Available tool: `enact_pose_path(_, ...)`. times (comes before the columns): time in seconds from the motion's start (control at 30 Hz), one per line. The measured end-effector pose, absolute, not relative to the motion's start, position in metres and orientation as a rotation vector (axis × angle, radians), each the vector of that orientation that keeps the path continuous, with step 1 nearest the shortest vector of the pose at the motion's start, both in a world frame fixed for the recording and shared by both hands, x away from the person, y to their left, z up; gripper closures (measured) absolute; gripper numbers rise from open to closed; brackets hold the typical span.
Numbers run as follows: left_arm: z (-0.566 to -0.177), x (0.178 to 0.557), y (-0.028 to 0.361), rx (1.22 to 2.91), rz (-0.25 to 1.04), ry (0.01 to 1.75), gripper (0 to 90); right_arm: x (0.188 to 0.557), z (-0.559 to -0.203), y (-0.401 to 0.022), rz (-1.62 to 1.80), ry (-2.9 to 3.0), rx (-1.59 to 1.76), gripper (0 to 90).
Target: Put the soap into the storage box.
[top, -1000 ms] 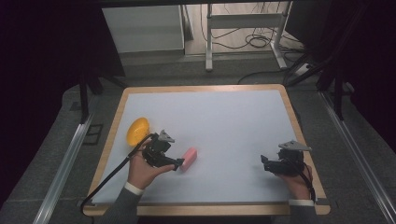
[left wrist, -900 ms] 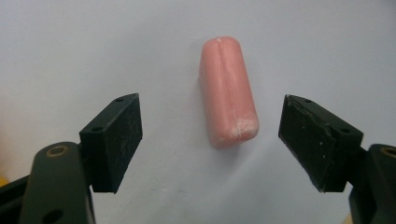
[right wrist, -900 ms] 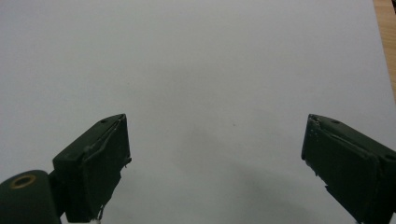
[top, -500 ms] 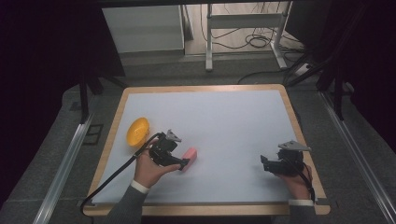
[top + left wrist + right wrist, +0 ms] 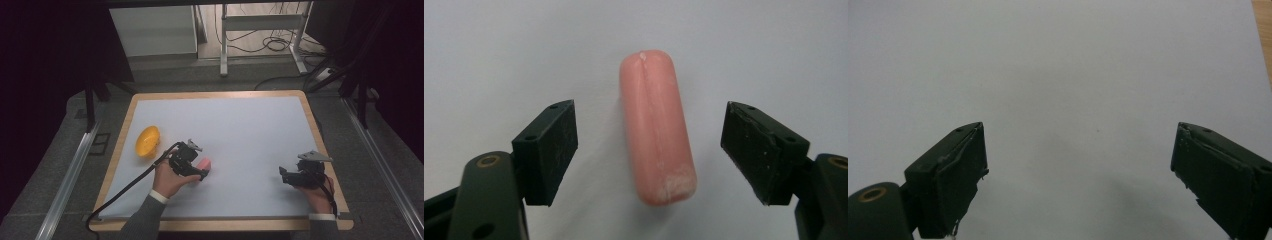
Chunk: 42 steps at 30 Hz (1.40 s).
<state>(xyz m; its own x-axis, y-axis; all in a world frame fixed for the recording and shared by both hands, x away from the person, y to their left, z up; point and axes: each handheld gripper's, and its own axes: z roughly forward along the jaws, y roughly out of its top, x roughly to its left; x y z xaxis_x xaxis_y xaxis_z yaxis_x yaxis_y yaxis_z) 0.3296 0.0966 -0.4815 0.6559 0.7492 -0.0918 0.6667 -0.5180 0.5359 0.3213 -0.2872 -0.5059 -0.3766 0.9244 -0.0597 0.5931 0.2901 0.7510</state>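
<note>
The pink sausage-shaped piece (image 5: 656,127) lies flat on the pale sheet that covers the counter (image 5: 250,125), in its near left part; seen along the left gripper (image 5: 649,145), it runs lengthwise away from you, its near end scuffed white. Your left gripper's fingers (image 5: 546,150) stand wide apart, one to each side of the piece, with bare sheet showing between each pad and the pink surface: nothing is held. In the high view the same gripper (image 5: 202,172) sits just beside the piece (image 5: 204,164), your hand low on the counter.

The step in hand reads as the approach before a grasp: the piece is straddled but not yet clamped. The next move calls for you to settle the fingers down to the sheet, keep the piece centred in the gap, and close across its narrow width near the middle, since a rounded, smooth body of this kind may roll or squirt out if pinched near an end.

To the far left of the piece rests the orange bowl (image 5: 148,141), a likely destination, though that is a judgement only. Your right gripper (image 5: 286,176) waits well apart at the near right, its fingers (image 5: 950,177) likewise spread wide over bare sheet, holding nothing.
</note>
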Motion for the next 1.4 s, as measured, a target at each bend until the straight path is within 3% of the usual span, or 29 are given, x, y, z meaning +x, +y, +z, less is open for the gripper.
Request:
enact_pose_path(0.27, -0.492, 0.336, 0.092, 2.349, 0.189, 1.136, 27.1, 0.322, -0.506, -0.287, 0.888, 2.071, 1.356, 7.7)
enact_pose_path(0.6, -0.502, 0.338, 0.086, 2.36, 0.178, 1.156, 38.1, 0.322, -0.507, -0.287, 0.884, 2.072, 1.355, 7.7)
enact_pose_path(0.93, -0.504, 0.337, 0.086, 2.338, 0.199, 1.163, 59.7, 0.322, -0.507, -0.287, 0.881, 2.069, 1.356, 7.7)
enact_pose_path(1.4, -0.486, 0.328, 0.095, 2.302, 0.235, 1.096, 60.0, 0.321, -0.504, -0.288, 0.898, 2.061, 1.354, 7.7)
